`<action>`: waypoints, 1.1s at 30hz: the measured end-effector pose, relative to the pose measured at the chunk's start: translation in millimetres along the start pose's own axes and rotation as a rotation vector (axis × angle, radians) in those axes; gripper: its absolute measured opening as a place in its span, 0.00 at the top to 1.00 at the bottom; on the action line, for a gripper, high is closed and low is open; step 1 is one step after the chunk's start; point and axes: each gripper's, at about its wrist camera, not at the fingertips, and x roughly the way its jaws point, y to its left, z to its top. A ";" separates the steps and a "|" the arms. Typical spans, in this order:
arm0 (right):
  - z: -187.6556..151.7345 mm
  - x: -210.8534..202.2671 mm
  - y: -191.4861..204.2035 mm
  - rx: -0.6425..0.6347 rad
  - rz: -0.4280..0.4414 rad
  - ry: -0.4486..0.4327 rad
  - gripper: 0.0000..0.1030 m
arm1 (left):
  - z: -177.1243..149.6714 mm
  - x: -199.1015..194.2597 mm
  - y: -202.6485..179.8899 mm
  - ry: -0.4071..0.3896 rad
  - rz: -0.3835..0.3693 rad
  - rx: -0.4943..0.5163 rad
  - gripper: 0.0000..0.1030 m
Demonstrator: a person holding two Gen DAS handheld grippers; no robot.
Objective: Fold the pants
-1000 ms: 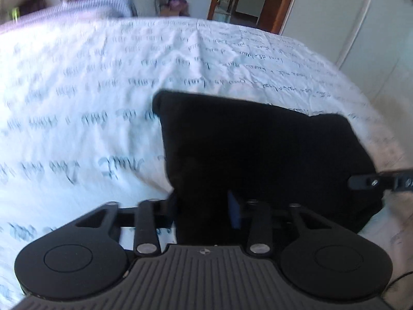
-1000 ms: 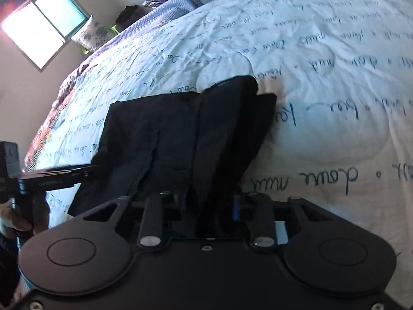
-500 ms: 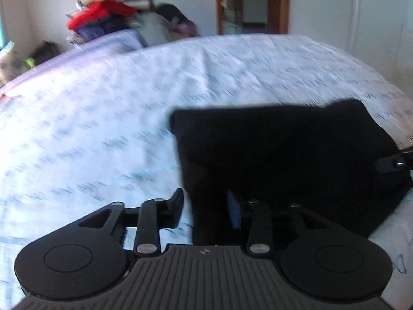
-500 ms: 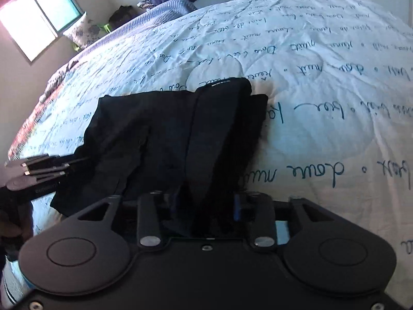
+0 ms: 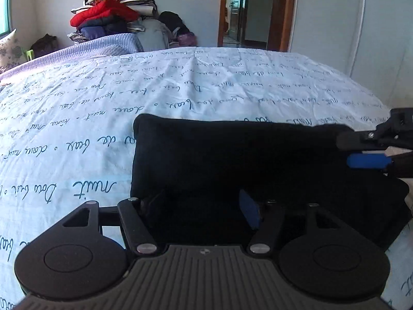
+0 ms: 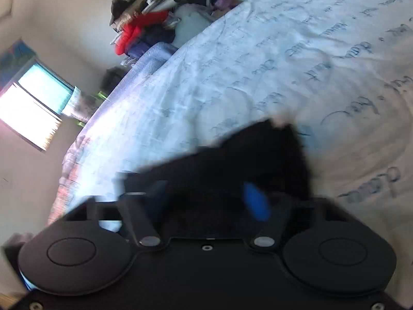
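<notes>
- Black left tongs (image 5: 204, 206) stand with fingers spread wide, gripping nothing, over the near edge of the pants (image 5: 232, 160).
- The right tongs (image 6: 206, 201) are blurred but also spread apart, free of the cloth.
- The dark pants lie folded flat on the bed (image 5: 90, 108), whose white sheet carries blue handwriting.
- A clothes pile (image 5: 108, 18) sits beyond the bed.

pants (image 5: 245, 160) x1 | tools x2: L tool (image 5: 204, 206), R tool (image 5: 361, 152) | bed (image 5: 180, 82) x1 | clothes pile (image 5: 111, 18) x1 | door (image 5: 247, 10) x1 | window (image 6: 33, 108) x1
</notes>
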 end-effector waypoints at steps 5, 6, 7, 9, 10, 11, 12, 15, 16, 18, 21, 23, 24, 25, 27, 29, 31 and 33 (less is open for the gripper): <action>1.1 -33.0 31.7 -0.110 -0.097 -0.091 0.34 | 13.0 -14.8 1.3 0.013 0.041 -0.031 0.34; -1.1 -38.6 40.9 -0.163 -0.115 -0.125 0.31 | 13.4 -17.1 0.8 0.003 0.050 -0.031 0.33; -4.1 -41.6 47.4 -0.203 -0.131 -0.140 0.30 | 13.9 -17.5 1.2 0.000 0.055 -0.029 0.32; -14.3 -37.5 53.8 -0.255 -0.138 -0.107 0.26 | 9.6 -9.7 0.3 0.018 0.070 -0.020 0.28; -18.3 -27.7 52.1 -0.272 -0.140 -0.063 0.21 | 4.9 -6.0 -0.2 0.018 0.084 -0.006 0.26; -22.6 -12.7 45.1 -0.284 -0.165 0.000 0.21 | 1.1 -5.7 0.1 0.006 0.097 -0.005 0.19; -28.4 -2.8 39.6 -0.306 -0.190 0.028 0.21 | -1.2 -6.1 2.2 0.003 0.102 -0.019 0.16; -33.5 -10.4 43.5 -0.362 -0.210 -0.003 0.21 | -3.1 -7.3 10.9 0.012 0.083 -0.065 0.14; -31.1 -15.3 44.2 -0.342 -0.204 -0.015 0.21 | -3.4 -7.3 11.9 0.013 0.085 -0.066 0.13; -28.0 -27.4 49.9 -0.326 -0.176 -0.057 0.21 | -3.3 -7.0 11.9 0.011 0.090 -0.063 0.12; -30.0 -25.4 59.5 -0.381 -0.225 -0.108 0.20 | -3.7 -7.7 8.8 0.006 0.099 -0.055 0.12; -34.9 -10.9 56.4 -0.399 -0.286 -0.056 0.20 | -5.1 -7.7 7.9 -0.001 0.101 -0.048 0.12; -37.9 -0.4 50.6 -0.403 -0.306 -0.021 0.20 | -5.5 -7.9 8.0 -0.002 0.100 -0.050 0.12; -43.9 4.8 45.9 -0.426 -0.324 -0.027 0.13 | -5.9 -8.2 7.8 -0.001 0.101 -0.050 0.12; -48.8 0.0 41.3 -0.416 -0.305 -0.048 0.10 | -4.9 -11.9 8.2 0.005 0.102 -0.054 0.14; -44.5 -8.7 41.9 -0.373 -0.293 -0.052 0.10 | -1.9 -19.6 7.6 0.005 0.088 -0.061 0.22; -42.1 -22.5 45.1 -0.343 -0.280 -0.099 0.10 | 2.4 -26.4 3.6 -0.007 0.067 -0.062 0.22; -38.6 -35.0 51.5 -0.346 -0.284 -0.180 0.10 | 5.2 -31.3 -2.2 -0.028 0.053 -0.057 0.21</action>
